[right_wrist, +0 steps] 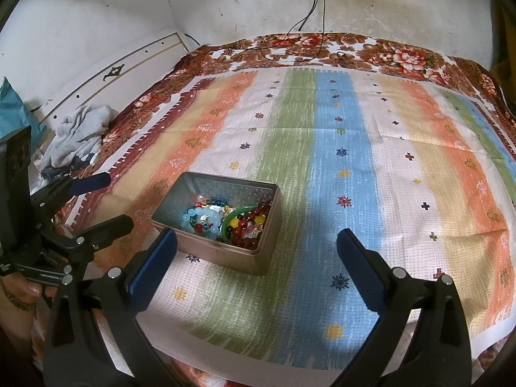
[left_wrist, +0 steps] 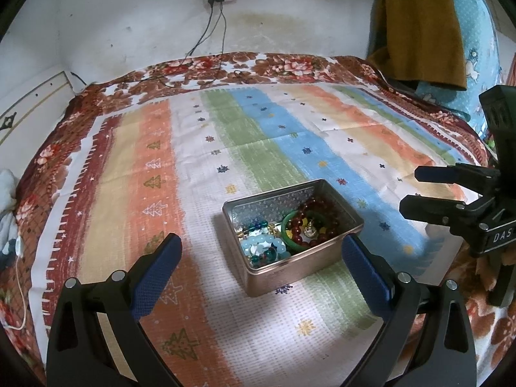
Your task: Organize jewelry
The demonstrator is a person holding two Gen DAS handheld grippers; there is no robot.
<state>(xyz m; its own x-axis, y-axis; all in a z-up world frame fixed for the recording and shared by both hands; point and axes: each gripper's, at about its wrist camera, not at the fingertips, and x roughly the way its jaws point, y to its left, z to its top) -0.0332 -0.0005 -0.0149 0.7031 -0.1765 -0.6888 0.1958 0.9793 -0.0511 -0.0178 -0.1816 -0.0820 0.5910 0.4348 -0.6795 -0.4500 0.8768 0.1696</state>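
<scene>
Both grippers hung spread apart and empty above the striped cloth (right_wrist: 338, 148); the open tin (left_wrist: 292, 267) of jewelry sat on it.

We saw the left gripper (left_wrist: 262, 251) straddling the tin's near corner; the right gripper (right_wrist: 257, 245) had the tin just left of its gap. Only the left view showed the mustard garment (left_wrist: 419, 29); only the right showed a grey rag (right_wrist: 79, 132) and a thumb (right_wrist: 30, 288). Green bangle (right_wrist: 240, 214), dark red beads (left_wrist: 317, 217) and pale blue beads (right_wrist: 201, 221) lay inside, nothing blocking them.

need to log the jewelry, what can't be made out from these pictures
- Lower pieces in the tin: both views, buried under the bead bracelets and green bangle.
- Small gold item: too small to identify.
- Tin's lid: not seen in either view.
</scene>
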